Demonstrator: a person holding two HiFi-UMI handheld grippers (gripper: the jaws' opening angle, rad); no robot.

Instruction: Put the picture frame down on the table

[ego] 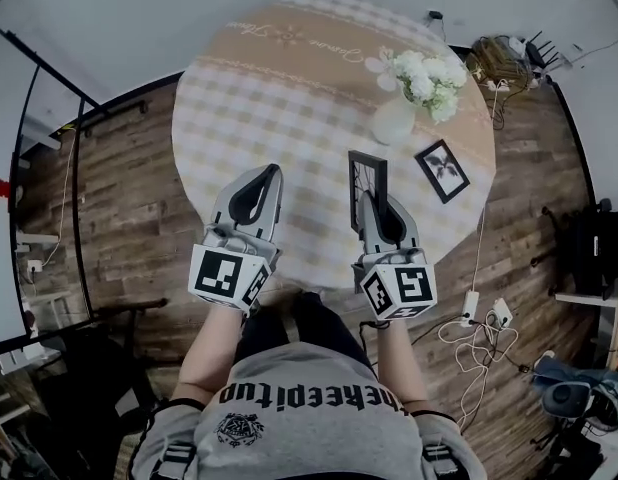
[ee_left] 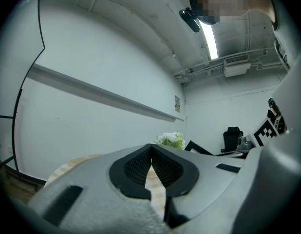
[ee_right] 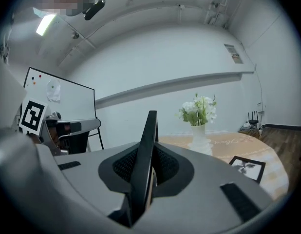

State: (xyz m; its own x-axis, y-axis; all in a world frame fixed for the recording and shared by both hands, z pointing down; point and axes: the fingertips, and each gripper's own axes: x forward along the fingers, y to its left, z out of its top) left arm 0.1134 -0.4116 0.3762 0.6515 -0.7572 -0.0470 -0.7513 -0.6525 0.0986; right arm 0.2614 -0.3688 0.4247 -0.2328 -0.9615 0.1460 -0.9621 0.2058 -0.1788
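Note:
My right gripper (ego: 370,200) is shut on a black picture frame (ego: 367,179), held edge-on above the round table (ego: 289,98). In the right gripper view the black picture frame (ee_right: 144,160) stands as a thin dark blade between the pads, rising past the tips of the right gripper (ee_right: 151,147). My left gripper (ego: 272,173) hovers over the table's near left part, shut with nothing in it. In its own view the left gripper (ee_left: 151,147) has its tips touching and only the checked cloth showing through below.
A white vase of white flowers (ego: 407,101) stands at the table's right side, with a second black picture frame (ego: 442,170) lying flat near the right edge. Cables and a power strip (ego: 487,319) lie on the wooden floor to the right.

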